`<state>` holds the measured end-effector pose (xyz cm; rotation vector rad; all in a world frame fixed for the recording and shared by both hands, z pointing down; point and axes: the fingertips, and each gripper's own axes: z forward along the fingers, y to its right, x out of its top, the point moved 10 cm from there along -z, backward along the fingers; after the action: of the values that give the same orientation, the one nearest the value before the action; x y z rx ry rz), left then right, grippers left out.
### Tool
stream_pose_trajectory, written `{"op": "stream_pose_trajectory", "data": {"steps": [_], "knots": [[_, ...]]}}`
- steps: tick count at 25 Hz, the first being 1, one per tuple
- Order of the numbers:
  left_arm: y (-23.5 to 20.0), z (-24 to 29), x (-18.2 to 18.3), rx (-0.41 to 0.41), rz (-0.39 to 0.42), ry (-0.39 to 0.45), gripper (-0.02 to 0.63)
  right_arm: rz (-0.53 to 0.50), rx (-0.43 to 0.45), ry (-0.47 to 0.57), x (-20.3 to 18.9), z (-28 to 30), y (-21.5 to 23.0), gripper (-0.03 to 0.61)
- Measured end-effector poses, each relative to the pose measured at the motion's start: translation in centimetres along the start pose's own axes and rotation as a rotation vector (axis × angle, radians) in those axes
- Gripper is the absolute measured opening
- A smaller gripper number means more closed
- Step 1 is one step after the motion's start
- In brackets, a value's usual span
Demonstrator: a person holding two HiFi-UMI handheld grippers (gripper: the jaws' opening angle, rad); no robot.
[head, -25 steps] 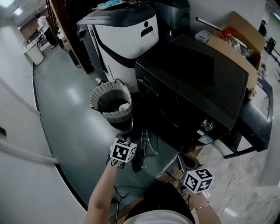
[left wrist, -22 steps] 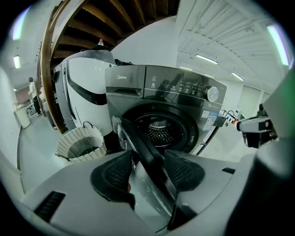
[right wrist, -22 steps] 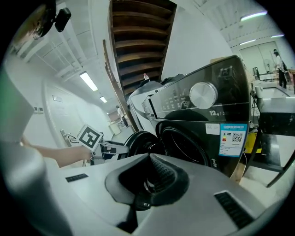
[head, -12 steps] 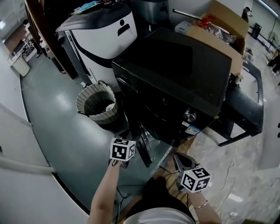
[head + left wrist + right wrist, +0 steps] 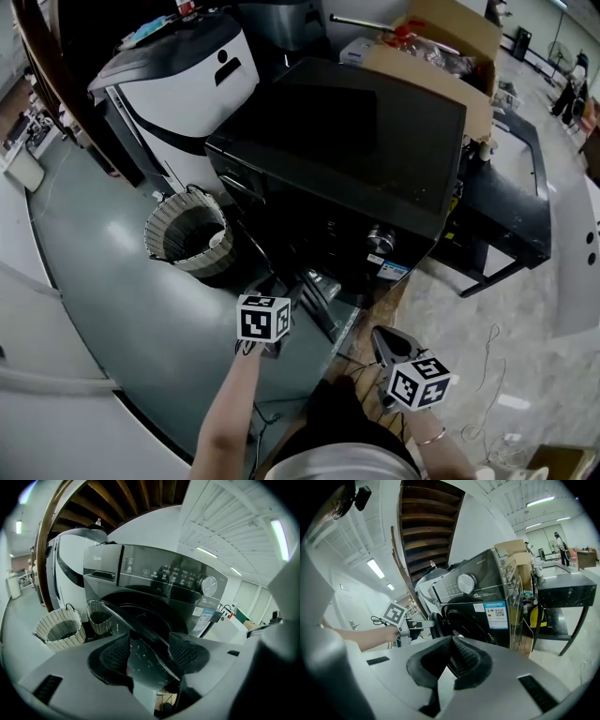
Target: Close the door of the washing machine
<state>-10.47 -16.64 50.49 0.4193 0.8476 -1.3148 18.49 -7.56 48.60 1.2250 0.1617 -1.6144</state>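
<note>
panel [image 5: 171, 575] print too small to read, drum [image 5: 146, 609] interior dark

The left gripper [image 5: 150, 645] points at a black front-loading washing machine [image 5: 154, 576] with a silver round knob [image 5: 209, 586] on its panel. Its jaws are opening, and the rim of the half-open round dark-glass door [image 5: 138, 633] stands between the dark ribbed pads [image 5: 116, 654]. A pale woven basket [image 5: 58, 630] sits on the floor at the left.

Print on the washing machine [image 5: 154, 597]
We are reading the "Midea" mark [image 5: 96, 563] well left of the dial [image 5: 209, 586] and the "12kg" mark [image 5: 205, 601] just below it; the blue sticker [image 5: 495, 613] beneath is showing a QR code, its fine print unreadable.
</note>
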Motion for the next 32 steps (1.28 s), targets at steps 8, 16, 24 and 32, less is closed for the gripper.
{"op": "stream_pose_trajectory", "data": {"steps": [8, 16, 24, 32], "knots": [[3.3, 2.4, 0.1, -0.044, 0.011, -0.02, 0.27, 0.043, -0.063, 0.024, -0.3, -1.4, 1.4, 0.008], [6.6, 5.4, -0.5, -0.047, 0.093, -0.022, 0.281, 0.059, -0.1, 0.025, -0.5, -1.8, 2.3, 0.008], [7.4, 8.1, 0.6, -0.044, 0.093, -0.009, 0.281, 0.068, -0.118, 0.022, -0.2, -1.1, 3.2, 0.008], [7.8, 10.4, 1.9, -0.031, 0.062, 0.03, 0.284, 0.085, -0.136, 0.025, 0.6, 0.1, 4.4, 0.008]]}}
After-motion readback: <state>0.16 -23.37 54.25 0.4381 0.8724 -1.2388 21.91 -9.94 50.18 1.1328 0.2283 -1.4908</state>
